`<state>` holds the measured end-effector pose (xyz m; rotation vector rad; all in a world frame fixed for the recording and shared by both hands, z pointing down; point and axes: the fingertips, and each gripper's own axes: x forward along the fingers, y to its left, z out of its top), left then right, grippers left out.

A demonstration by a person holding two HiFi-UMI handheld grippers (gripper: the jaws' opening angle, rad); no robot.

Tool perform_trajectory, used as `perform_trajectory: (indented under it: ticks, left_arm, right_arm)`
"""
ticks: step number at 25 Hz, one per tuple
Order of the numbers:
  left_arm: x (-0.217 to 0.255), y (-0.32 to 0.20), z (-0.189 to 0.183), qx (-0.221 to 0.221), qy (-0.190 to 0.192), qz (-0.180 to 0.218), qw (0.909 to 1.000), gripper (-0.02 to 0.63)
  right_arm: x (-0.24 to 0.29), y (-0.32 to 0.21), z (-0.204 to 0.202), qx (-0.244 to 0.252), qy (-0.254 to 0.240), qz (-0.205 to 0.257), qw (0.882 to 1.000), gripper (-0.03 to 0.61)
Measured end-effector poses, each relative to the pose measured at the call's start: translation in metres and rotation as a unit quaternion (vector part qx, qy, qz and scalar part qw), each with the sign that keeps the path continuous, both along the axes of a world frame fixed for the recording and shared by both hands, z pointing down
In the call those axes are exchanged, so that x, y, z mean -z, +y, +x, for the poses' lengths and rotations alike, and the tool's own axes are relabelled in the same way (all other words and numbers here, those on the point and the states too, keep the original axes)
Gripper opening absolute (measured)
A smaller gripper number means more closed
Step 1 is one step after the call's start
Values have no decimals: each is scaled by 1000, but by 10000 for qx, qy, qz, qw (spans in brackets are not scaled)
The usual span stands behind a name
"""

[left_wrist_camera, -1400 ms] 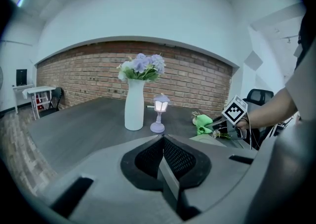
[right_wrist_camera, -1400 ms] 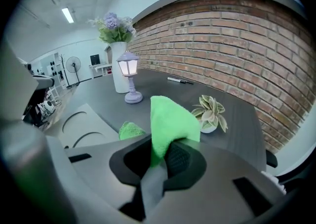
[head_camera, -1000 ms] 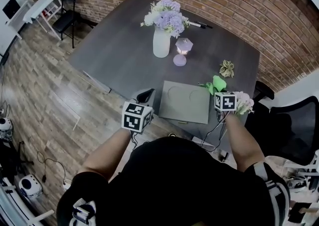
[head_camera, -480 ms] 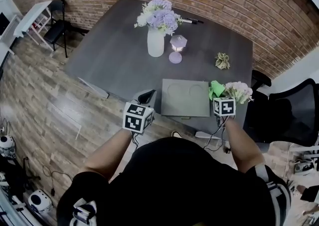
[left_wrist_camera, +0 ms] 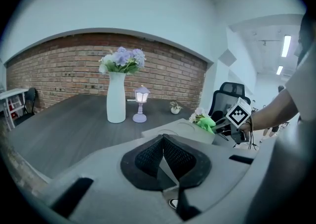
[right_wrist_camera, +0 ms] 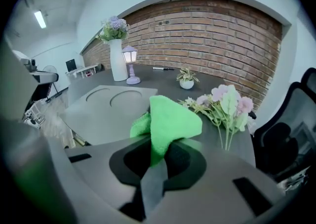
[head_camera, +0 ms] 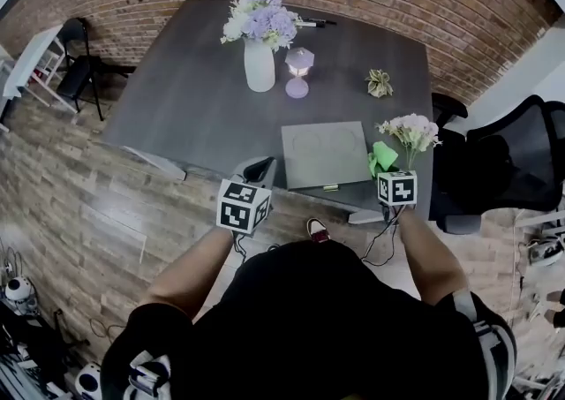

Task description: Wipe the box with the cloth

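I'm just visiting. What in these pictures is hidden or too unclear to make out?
- Cloth: its lower end, in the right gripper view, is pinched inside the right hand-held gripper.
- Box: its near part, in the left gripper view, is behind the body of the left hand-held gripper.
- Slim dark thing at the far edge of the table, head view: too small to name.
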<state>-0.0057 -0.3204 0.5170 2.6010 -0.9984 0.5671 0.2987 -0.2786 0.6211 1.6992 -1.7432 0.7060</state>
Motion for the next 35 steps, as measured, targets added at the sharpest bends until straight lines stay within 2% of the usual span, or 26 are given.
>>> perform_trajectory:
  ticks: [5,11,15,18,22,29,35]
  left_arm:
    - [-6,13,-1,-191,95,-41,9998,8]
    - [-6,13,3,-241,253,-4,9994,8]
    - [6,9,14,-326,376,138,9987,8]
    - [10,7,16,-273,409,182,9986,8]
    - [11,3,4,-39,401,214,9990,8]
    - [8,-8,-44,754,344,182,9964,8]
    - [7,-10,-75,1341,329,133,9903,8]
  right_arm:
    - [1,30,-3,-187,50,-63,9998,44]
    - [15,48,-2,-127,150,-52,9998,44]
    - [40,38,8,-232,41,227,9995,44]
    - [61,15,12,-129,81,501,9986,44]
    - [71,-13,21,29,299,571,9979,44]
    - [72,-71,31,179,765,507,9956,44]
    - [67,-123,-7,720,762,494,9933,44]
